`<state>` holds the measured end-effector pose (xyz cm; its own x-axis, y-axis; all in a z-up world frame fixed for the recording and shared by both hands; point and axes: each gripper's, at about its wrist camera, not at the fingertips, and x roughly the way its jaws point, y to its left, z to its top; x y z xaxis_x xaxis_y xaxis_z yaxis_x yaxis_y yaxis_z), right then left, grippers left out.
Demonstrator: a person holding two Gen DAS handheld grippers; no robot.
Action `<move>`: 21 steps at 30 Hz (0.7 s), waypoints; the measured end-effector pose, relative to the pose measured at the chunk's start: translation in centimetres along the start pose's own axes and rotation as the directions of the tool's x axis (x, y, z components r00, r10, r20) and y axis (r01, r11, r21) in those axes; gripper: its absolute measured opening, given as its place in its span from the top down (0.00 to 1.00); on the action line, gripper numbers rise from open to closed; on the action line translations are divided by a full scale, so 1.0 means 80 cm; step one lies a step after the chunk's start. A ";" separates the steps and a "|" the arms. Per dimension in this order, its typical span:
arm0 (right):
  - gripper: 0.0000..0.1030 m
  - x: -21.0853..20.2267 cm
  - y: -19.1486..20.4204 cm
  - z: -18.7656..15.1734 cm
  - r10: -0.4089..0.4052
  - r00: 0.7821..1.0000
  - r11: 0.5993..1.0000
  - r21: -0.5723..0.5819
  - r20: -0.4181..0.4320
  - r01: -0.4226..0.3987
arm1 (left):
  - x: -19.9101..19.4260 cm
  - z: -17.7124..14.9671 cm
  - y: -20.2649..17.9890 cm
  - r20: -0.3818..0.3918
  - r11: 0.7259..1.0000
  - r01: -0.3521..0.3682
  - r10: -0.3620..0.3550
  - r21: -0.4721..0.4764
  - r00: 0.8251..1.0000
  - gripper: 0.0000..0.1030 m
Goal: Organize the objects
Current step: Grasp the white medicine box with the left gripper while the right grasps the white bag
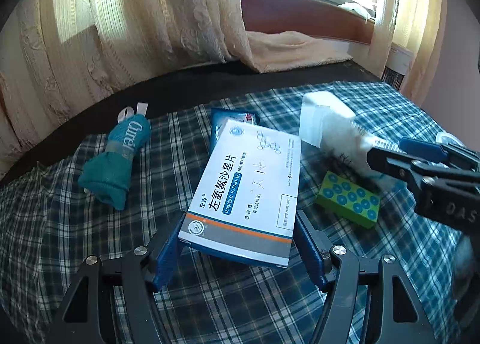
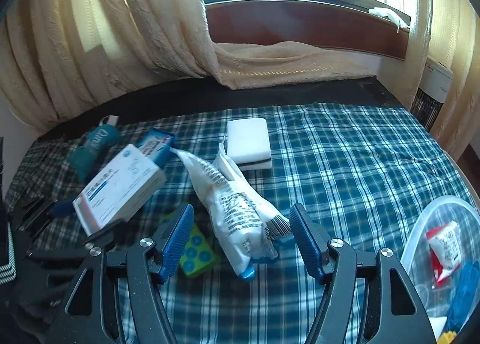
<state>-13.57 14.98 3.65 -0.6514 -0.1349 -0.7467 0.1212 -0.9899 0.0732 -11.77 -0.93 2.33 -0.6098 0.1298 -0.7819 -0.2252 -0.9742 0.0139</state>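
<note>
My left gripper (image 1: 238,242) is shut on a white medicine box (image 1: 246,191) with blue Chinese print and holds it tilted above the plaid cloth (image 1: 210,299); the box also shows in the right wrist view (image 2: 118,186). My right gripper (image 2: 241,239) is open, its blue pads on either side of a white printed packet (image 2: 237,209) lying on the cloth. In the left wrist view the right gripper (image 1: 390,155) sits at the right by that packet (image 1: 339,134). A green block with blue dots (image 1: 348,198) lies under it.
A rolled teal cloth (image 1: 115,161) lies at the left. A blue packet (image 1: 222,125) lies behind the box. A white sponge block (image 2: 249,143) sits mid-cloth. A clear plastic container (image 2: 441,242) holding small items stands at the right. Curtains (image 2: 120,28) hang behind the table.
</note>
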 end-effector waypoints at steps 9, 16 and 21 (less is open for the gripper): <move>0.34 0.003 -0.003 0.001 -0.001 1.000 1.000 -0.025 -0.003 0.001 | 0.010 0.000 0.006 -0.015 0.999 -0.002 0.001 -0.037 1.000 0.26; 0.33 -0.012 0.002 0.008 -0.015 0.999 0.998 -0.066 0.044 0.018 | 0.014 0.001 0.007 -0.014 0.999 -0.012 0.011 -0.051 1.000 0.26; 0.32 0.001 0.017 0.008 0.022 1.000 0.993 -0.115 0.022 -0.019 | 0.014 0.001 0.008 -0.012 0.998 -0.010 0.009 -0.055 1.000 0.26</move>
<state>-13.96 13.62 4.10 -0.6648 -0.1573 -0.7302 0.2188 -0.9757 0.0109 -12.67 -1.36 1.48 -0.6026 0.1184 -0.7892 -0.1770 -0.9841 -0.0126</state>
